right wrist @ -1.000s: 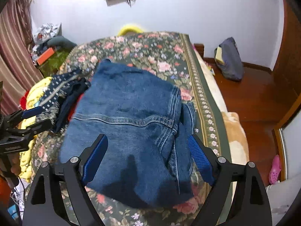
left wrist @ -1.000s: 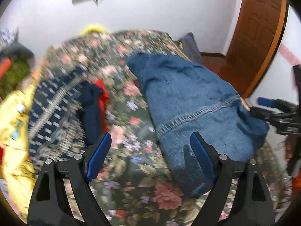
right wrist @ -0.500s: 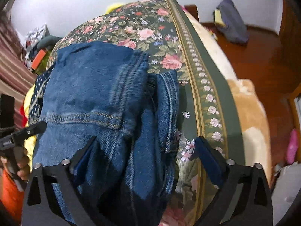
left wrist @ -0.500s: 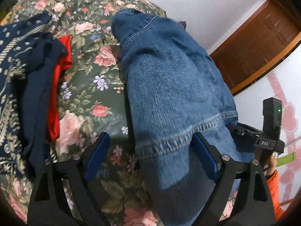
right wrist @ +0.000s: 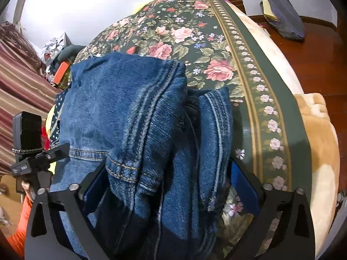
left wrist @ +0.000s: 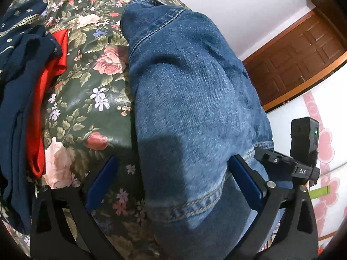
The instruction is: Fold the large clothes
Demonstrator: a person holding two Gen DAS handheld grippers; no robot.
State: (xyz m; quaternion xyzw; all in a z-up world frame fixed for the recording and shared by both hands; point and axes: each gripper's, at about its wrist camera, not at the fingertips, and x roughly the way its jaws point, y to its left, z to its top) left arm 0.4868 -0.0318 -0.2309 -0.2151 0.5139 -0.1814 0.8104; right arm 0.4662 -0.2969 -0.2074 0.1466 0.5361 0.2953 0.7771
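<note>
On the floral bedspread (right wrist: 245,49) the folded jeans (right wrist: 130,112) lie, bulging thickly. The left gripper (left wrist: 171,175), jaws opening wide, straddles the jeans' near left edge, its pads apparently not pressing. The right gripper (right wrist: 167,179), jaws closing, brackets the jeans' bunched right edge. It may catch only the top layers, so the fold could spill apart toward the navy and red clothes (left wrist: 28,99) left of the jeans.
</note>
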